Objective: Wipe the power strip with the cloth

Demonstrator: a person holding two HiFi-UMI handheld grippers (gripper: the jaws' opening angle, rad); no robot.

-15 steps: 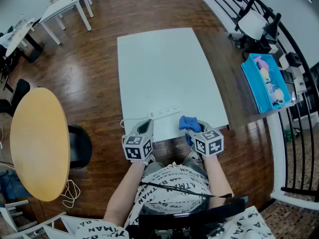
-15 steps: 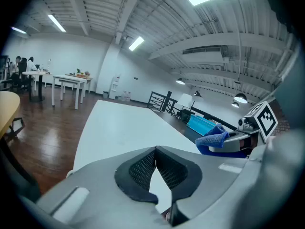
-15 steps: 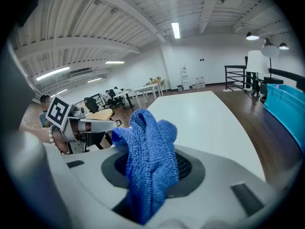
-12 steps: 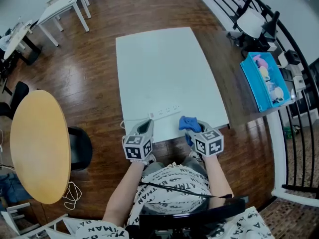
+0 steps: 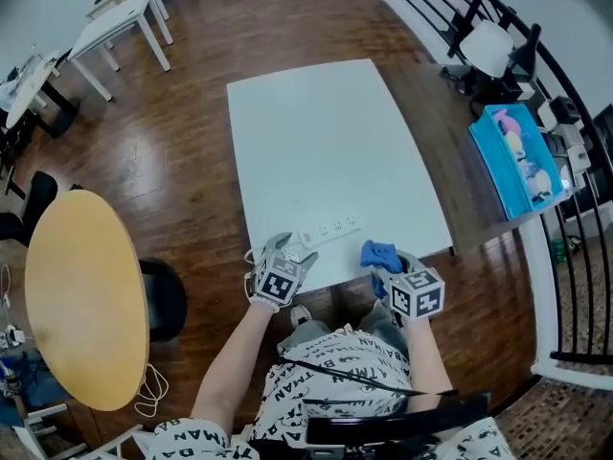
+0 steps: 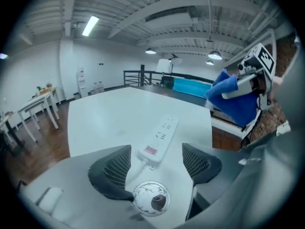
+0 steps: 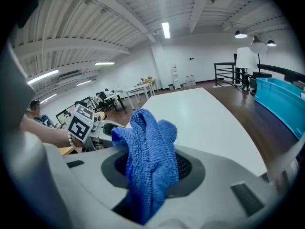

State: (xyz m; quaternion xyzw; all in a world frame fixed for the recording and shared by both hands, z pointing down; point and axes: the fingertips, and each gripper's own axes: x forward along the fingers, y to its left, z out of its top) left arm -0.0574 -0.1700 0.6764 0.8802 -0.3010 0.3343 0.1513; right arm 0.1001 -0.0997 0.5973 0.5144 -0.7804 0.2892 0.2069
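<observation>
On the white table [image 5: 326,132], slim white power strip [image 5: 329,229], red-labelled

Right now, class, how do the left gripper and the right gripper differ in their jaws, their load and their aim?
The left gripper has its jaws apart and empty; the right gripper is shut on the blue cloth. The left gripper aims at the cord end of the white power strip; the right gripper sits to the strip's right and aims past it. Both tilt downward at the near edge of the table.
</observation>
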